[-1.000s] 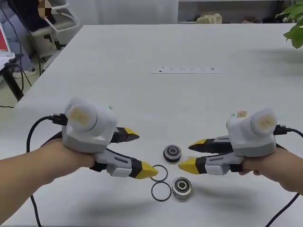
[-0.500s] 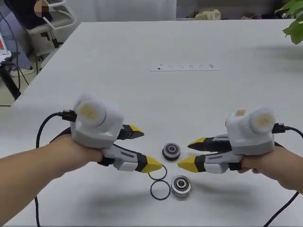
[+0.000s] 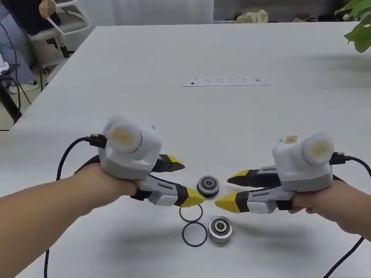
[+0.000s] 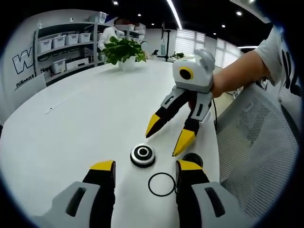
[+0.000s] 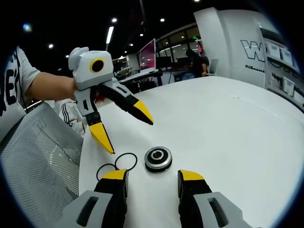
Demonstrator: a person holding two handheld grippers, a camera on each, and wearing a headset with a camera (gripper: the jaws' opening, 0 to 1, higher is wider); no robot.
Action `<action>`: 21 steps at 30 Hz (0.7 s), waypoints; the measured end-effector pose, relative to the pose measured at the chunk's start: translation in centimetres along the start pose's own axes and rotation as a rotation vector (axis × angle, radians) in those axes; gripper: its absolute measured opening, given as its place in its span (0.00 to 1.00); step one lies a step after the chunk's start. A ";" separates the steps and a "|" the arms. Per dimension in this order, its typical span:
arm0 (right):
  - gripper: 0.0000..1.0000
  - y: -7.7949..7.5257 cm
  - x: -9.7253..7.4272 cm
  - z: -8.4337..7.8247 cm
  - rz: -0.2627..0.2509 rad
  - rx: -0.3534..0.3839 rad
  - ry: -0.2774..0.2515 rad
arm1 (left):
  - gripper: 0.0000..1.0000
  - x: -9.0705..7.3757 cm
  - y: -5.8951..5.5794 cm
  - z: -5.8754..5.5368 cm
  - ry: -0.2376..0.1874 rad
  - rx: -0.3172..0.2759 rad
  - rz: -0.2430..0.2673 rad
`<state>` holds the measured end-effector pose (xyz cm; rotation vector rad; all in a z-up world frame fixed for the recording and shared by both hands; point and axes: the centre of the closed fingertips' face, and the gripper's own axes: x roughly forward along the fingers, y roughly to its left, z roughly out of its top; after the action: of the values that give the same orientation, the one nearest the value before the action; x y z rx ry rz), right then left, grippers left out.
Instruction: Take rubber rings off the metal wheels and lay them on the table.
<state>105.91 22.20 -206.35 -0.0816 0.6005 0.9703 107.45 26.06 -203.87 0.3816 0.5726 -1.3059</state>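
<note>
A small metal wheel with a dark rim lies flat on the white table, between the two grippers; it is also in the left gripper view as the wheel and in the right gripper view as the wheel. A second wheel, silver-rimmed, lies nearer me. Two loose black rubber rings lie beside it. My left gripper is open just left of the dark wheel. My right gripper is open just right of it. Both hold nothing.
The white table stretches far ahead with a flush socket strip in its middle. A potted plant stands at the far right corner. Chairs stand off the far left edge. Cables trail from both grippers.
My left gripper has moved right, closing in on the dark-rimmed wheel, its lower tip now over the upper loose ring. The right gripper has hardly moved. Wheels and rings lie as before.
</note>
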 end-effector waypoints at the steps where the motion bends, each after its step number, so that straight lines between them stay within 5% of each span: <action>1: 0.39 0.0 0.0 0.0 0.000 0.001 -0.001 | 0.46 0.1 0.0 0.0 0.001 -0.001 -0.001; 21: 0.39 0.1 0.1 -0.5 0.001 0.012 0.000 | 0.29 2.0 -0.5 0.1 0.014 0.000 -0.030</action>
<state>105.64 22.18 -206.76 -0.0708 0.6063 0.9675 107.27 24.33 -204.91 0.3838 0.5915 -1.3331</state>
